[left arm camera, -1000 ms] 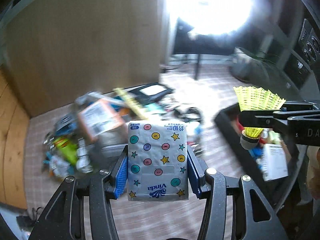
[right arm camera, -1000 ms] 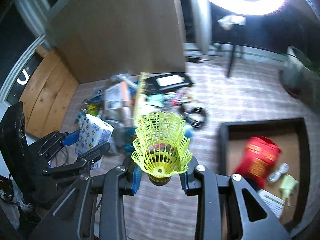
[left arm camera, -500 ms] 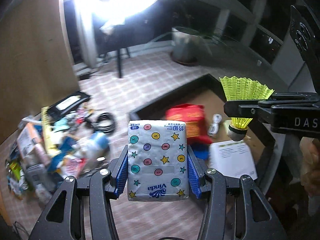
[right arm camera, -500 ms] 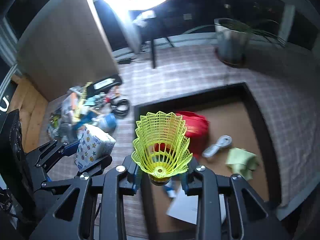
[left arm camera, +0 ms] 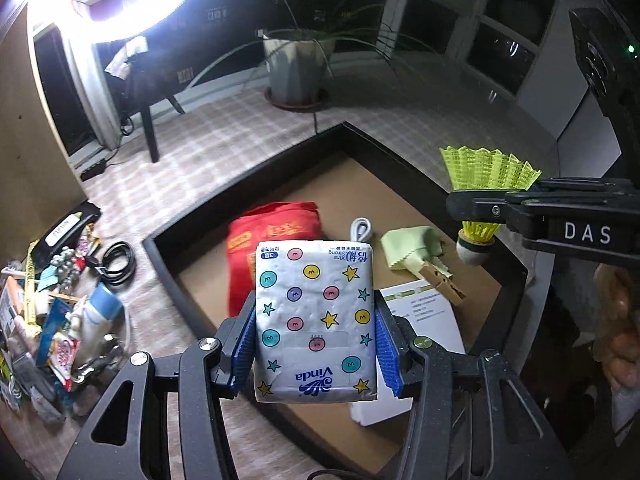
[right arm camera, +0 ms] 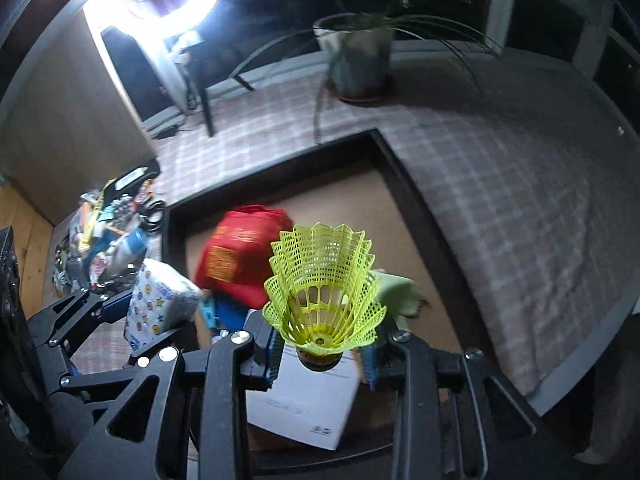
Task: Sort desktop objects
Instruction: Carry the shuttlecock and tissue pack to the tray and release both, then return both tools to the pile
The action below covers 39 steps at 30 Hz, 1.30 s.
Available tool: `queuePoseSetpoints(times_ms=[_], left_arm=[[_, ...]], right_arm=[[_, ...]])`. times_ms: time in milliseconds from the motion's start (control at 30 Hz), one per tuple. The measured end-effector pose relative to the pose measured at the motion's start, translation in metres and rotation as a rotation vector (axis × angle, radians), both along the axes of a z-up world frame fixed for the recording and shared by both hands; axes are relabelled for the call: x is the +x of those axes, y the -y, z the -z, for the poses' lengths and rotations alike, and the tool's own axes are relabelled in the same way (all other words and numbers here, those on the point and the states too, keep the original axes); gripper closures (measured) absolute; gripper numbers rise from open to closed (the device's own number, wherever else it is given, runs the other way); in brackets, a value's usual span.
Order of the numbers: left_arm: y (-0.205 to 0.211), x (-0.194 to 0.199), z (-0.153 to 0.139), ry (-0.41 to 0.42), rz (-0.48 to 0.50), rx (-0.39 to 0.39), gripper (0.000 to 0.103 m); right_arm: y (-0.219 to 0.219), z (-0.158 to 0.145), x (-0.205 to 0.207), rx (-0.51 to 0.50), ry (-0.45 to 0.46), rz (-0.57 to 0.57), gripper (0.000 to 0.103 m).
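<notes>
Here the left tongs clamp a tissue pack and the right tongs pinch a yellow shuttlecock, both above the black tray.

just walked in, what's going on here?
A person is sorting clutter into a black-framed tray. The left hand-held gripper is shut on a Vinda tissue pack; the right hand-held gripper grips a yellow shuttlecock. Both hang over the tray, neither released. A red packet and green cloth already lie inside; a pile remains beside it.
</notes>
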<state>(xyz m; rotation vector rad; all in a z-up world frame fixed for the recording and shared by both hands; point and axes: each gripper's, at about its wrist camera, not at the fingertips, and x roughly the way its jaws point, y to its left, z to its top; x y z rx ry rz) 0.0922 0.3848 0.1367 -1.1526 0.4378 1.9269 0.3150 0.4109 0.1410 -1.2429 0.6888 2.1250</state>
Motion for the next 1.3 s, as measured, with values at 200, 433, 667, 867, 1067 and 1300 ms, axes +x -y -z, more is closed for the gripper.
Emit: queuePoseSetpoints(times_ms=[200,433,667,867,1067,1300], left_arm=[[-0.014,0.009,0.004,0.006,0.007,-0.014,0.054],[-0.024,0.012,0.007,-0.004,-0.004,-0.028,0.053],[-0.022,0.004,0.014,0.018,-0.038,-0.053,0.052],[-0.011,-0.004,0.013,0.024,-0.059,-0.047,0.051],[0.002,-0.011,0.009,0.023,-0.074,-0.033,0.051],[0.032,-0.024,0.0,0.008,-0.117,-0.015,0.051]], right_arm=[[-0.01,0.008,0.02,0.0,0.012,0.02,0.071],[-0.017,0.012,0.026,0.0,0.02,0.023,0.065],[-0.021,0.019,0.028,-0.036,0.022,0.044,0.062],[-0.018,0.016,0.024,-0.03,0.019,0.049,0.06],[-0.006,0.008,0.015,-0.015,0.012,0.039,0.06],[0.019,0.0,-0.019,0.032,0.008,-0.03,0.059]])
